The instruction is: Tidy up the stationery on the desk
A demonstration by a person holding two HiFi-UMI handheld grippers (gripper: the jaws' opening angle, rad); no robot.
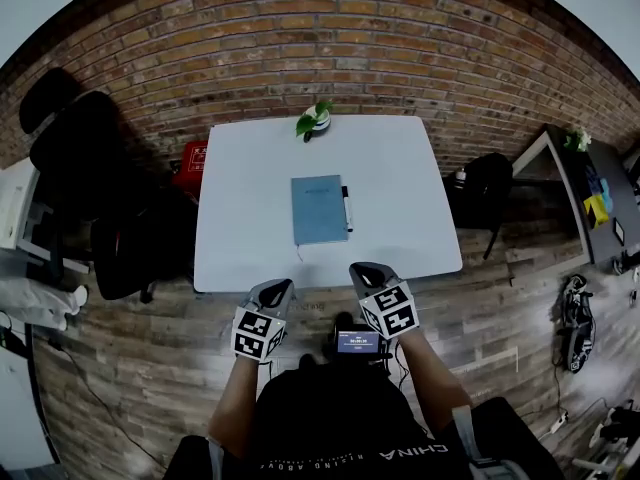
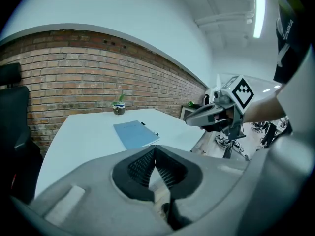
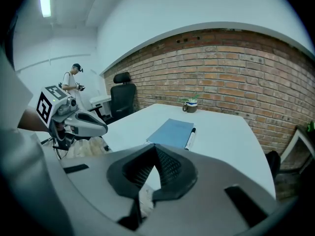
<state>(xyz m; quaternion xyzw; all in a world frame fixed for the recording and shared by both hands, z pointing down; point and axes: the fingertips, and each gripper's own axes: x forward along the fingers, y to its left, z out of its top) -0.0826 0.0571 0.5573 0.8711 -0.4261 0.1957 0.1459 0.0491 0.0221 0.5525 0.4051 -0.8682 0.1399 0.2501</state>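
Two closed claws point(image 1: 283, 286) point(image 1: 362, 268) near desk point(image 1: 400, 198)

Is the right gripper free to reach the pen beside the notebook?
Likely yes: the right gripper hangs at the table edge, with nothing between it and the pen. Its shut jaws must open first.

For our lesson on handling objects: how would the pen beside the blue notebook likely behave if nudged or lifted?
The pen looks slim and round, so a sideways nudge would probably roll it across the smooth table. The notebook close beside it might block rolling that way. Being small, it likely lifts lightly.
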